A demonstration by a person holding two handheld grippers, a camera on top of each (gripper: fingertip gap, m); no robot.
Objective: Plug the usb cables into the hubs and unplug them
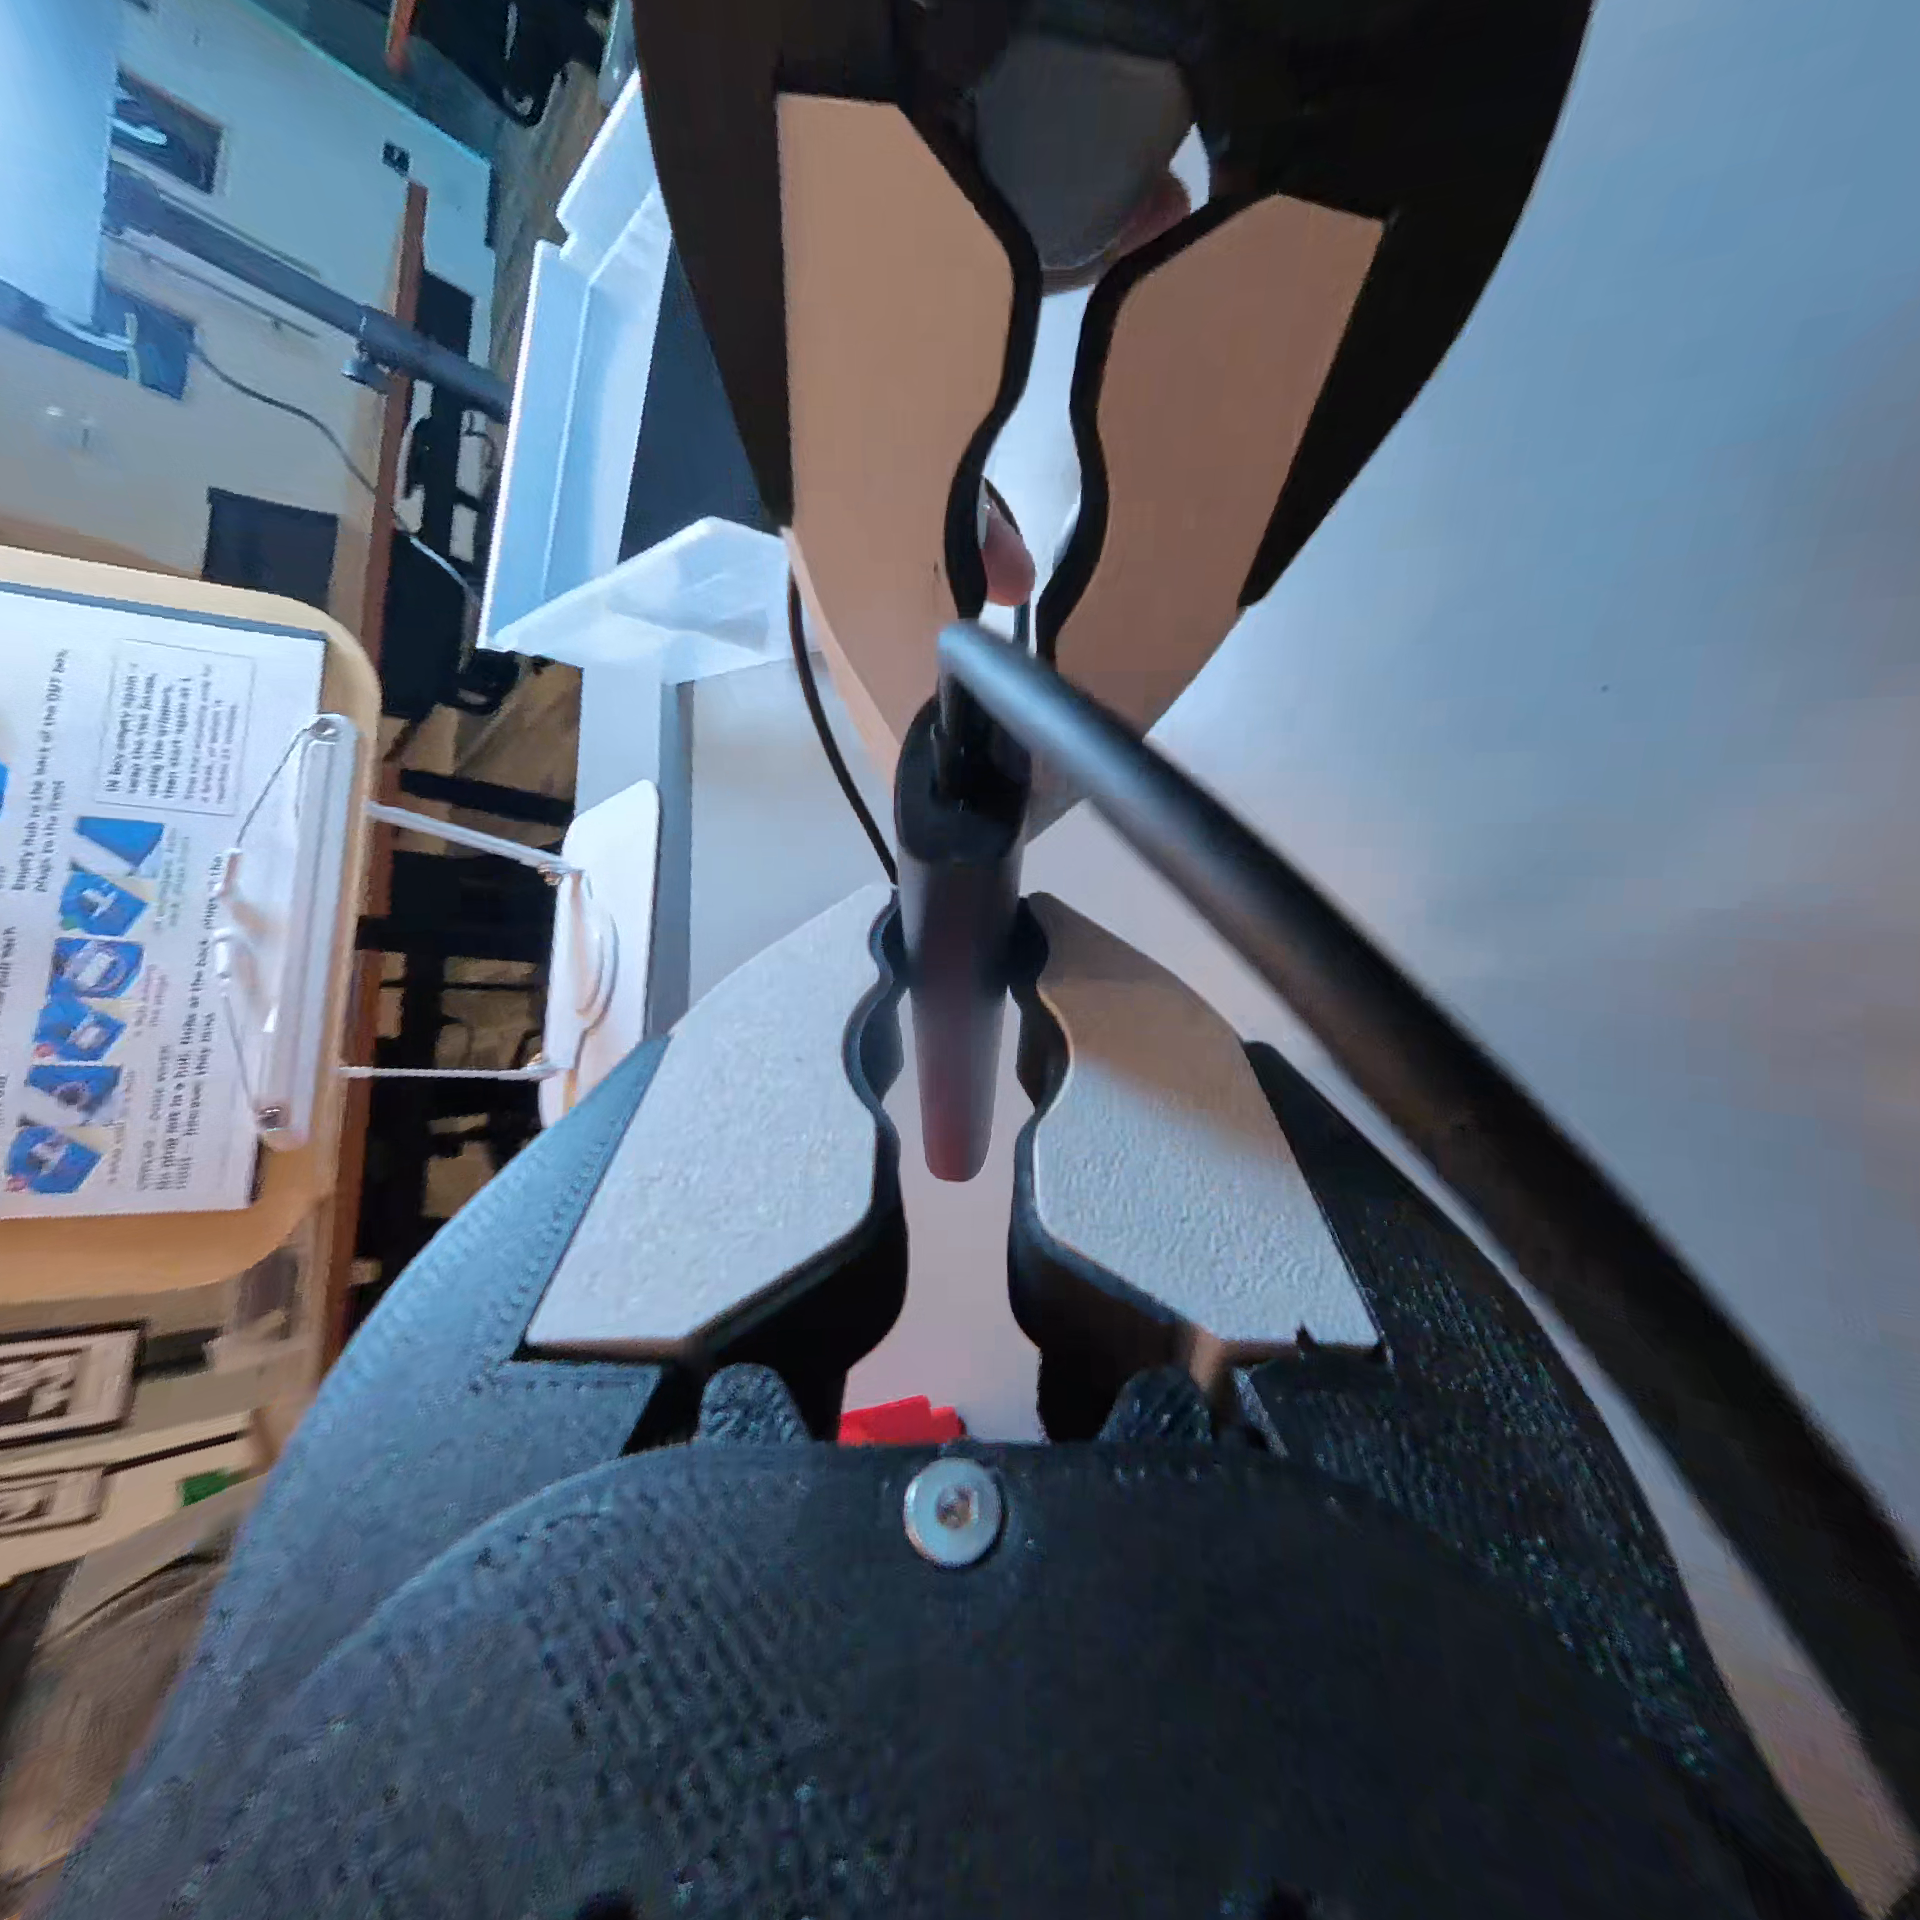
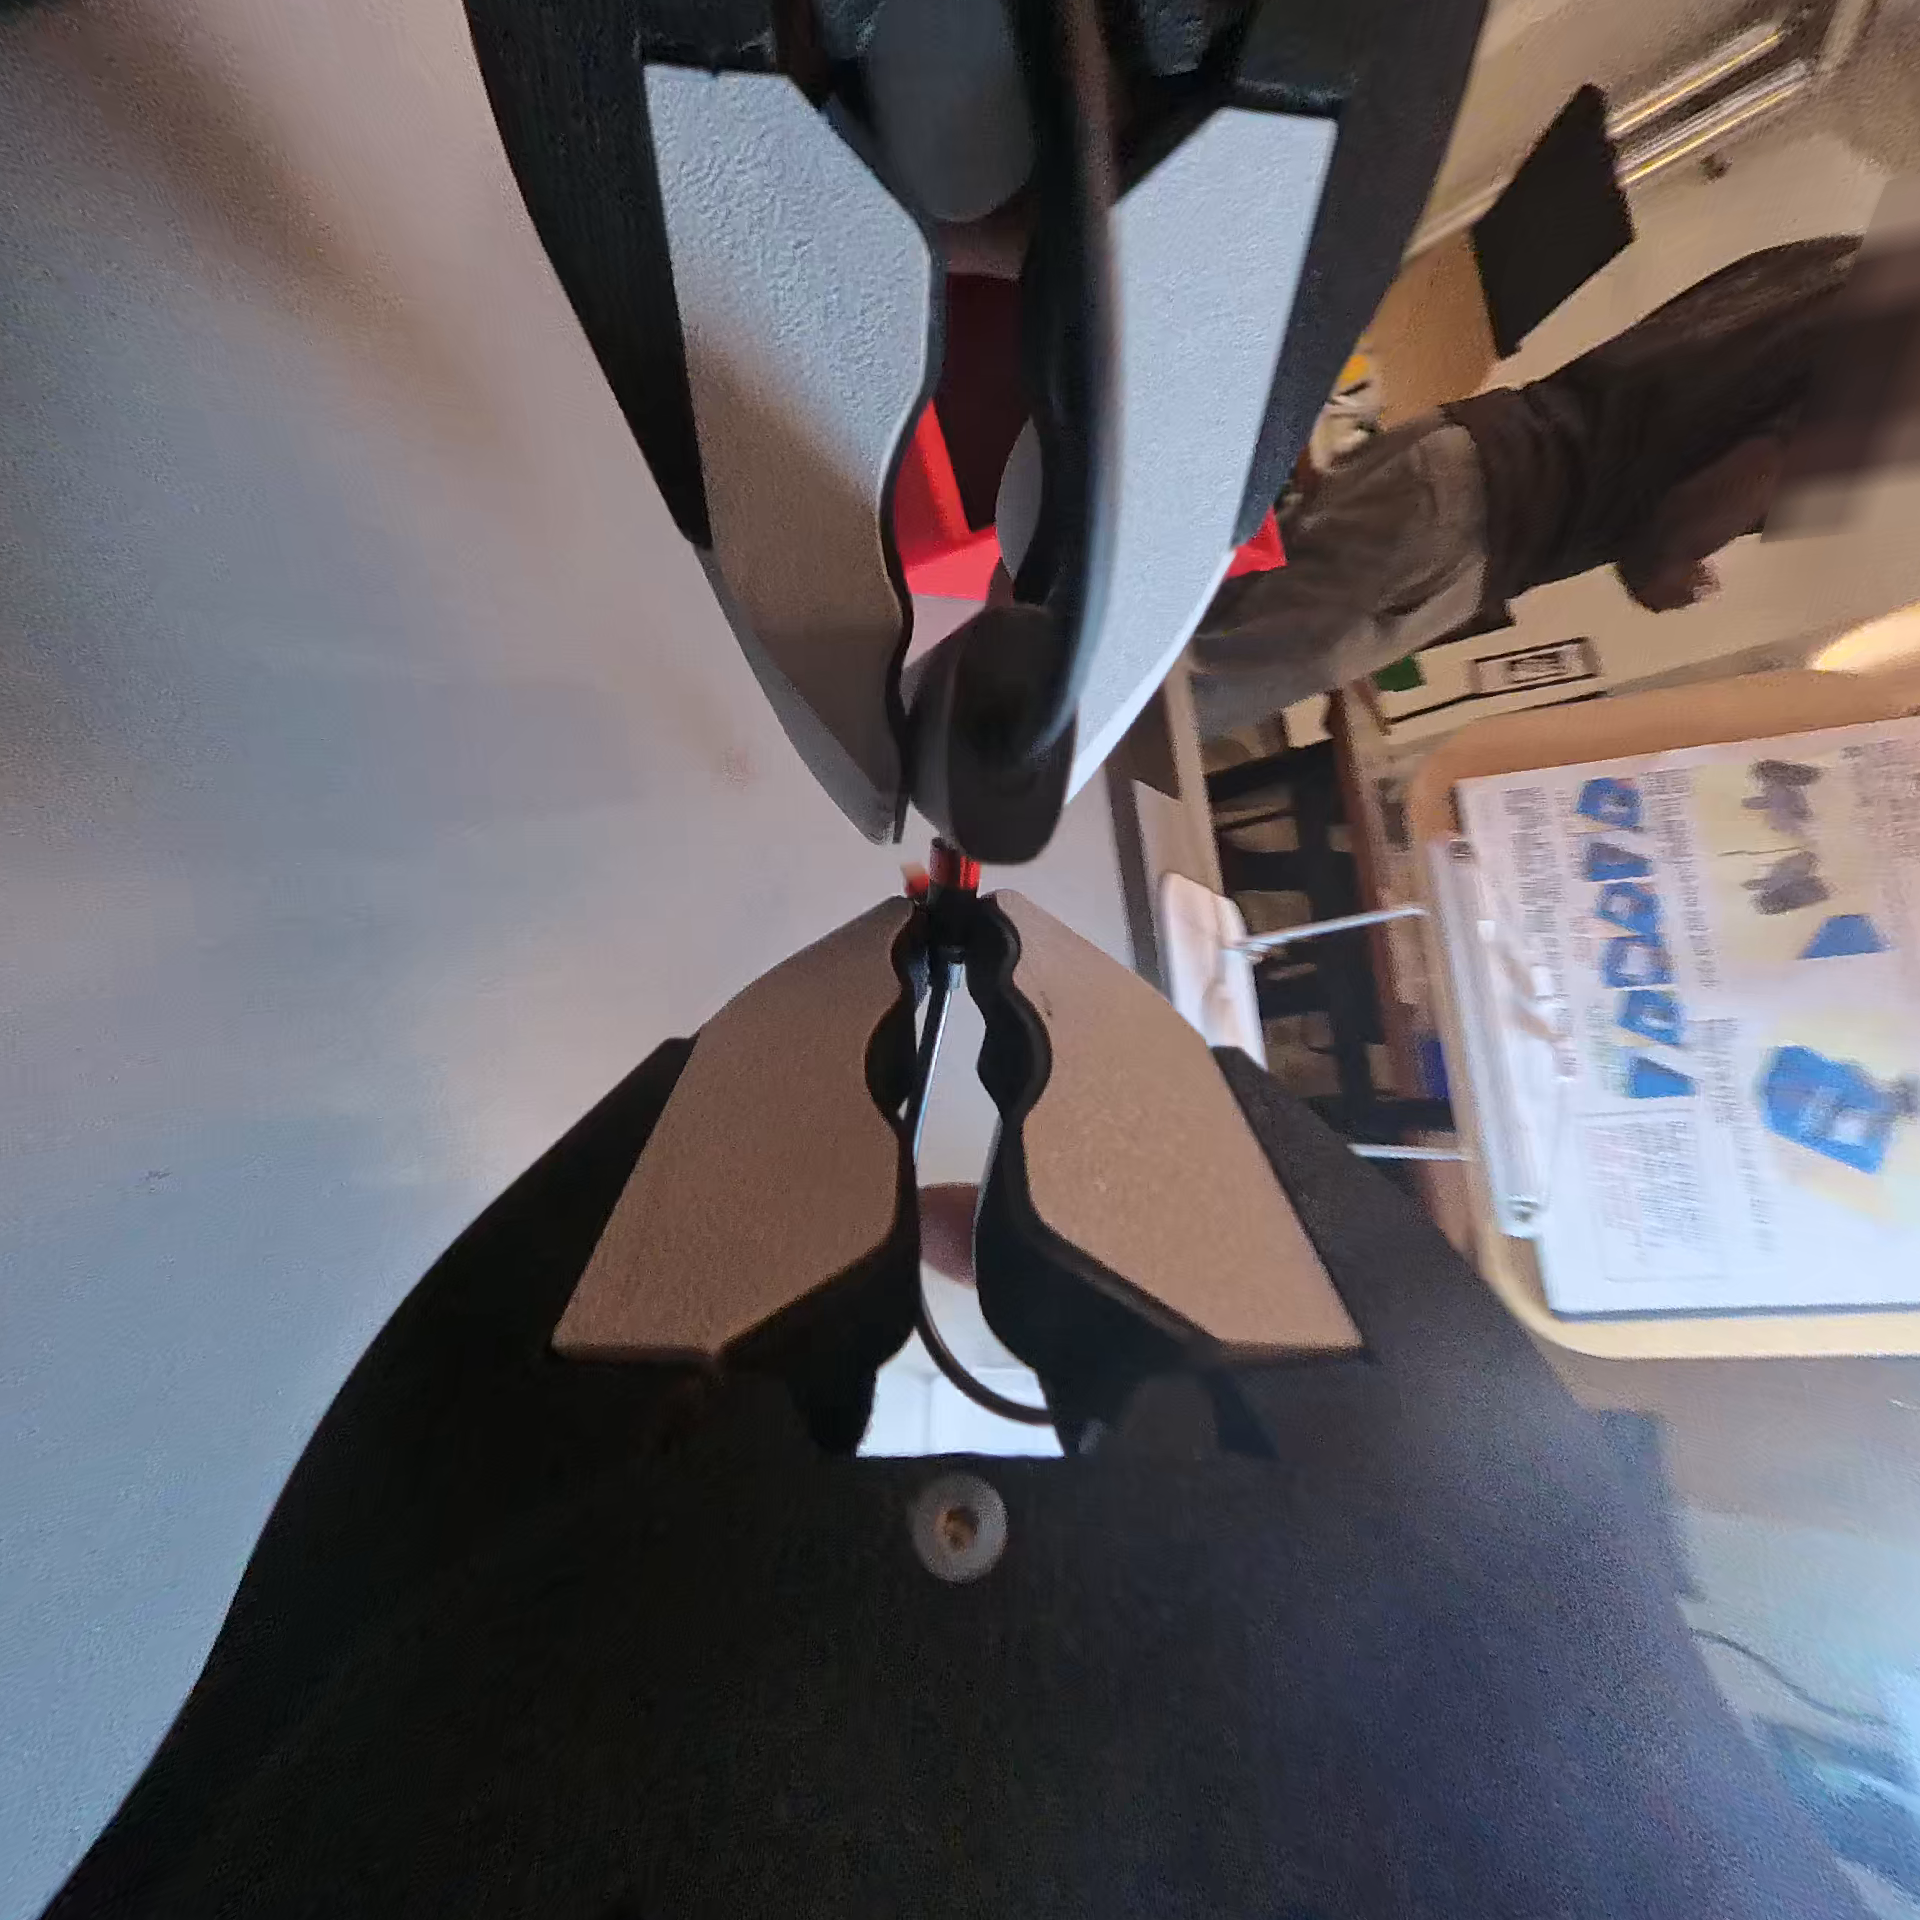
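Observation:
In the left wrist view my left gripper [image 1: 956,925] is shut on a slim dark grey USB hub [image 1: 951,1039], which points away from me. The hub's thick black cable [image 1: 1351,987] runs off to the lower right. My right gripper [image 1: 1000,623] faces it from above. In the right wrist view my right gripper [image 2: 948,920] is shut on a small black and red USB plug [image 2: 943,873] with a thin black cable [image 2: 925,1049]. The plug's tip meets the end of the hub [image 2: 987,748] held by my left gripper [image 2: 977,816]. I cannot tell how deep it sits.
Both grippers are held over a white table [image 1: 1610,520]. A tan clipboard with a printed sheet [image 1: 156,904] stands at the side and also shows in the right wrist view [image 2: 1662,1018]. White bins [image 1: 582,416] stand beyond. A person's dark sleeve [image 2: 1610,468] is nearby. Both grippers' tips are close together, under 4 cm apart.

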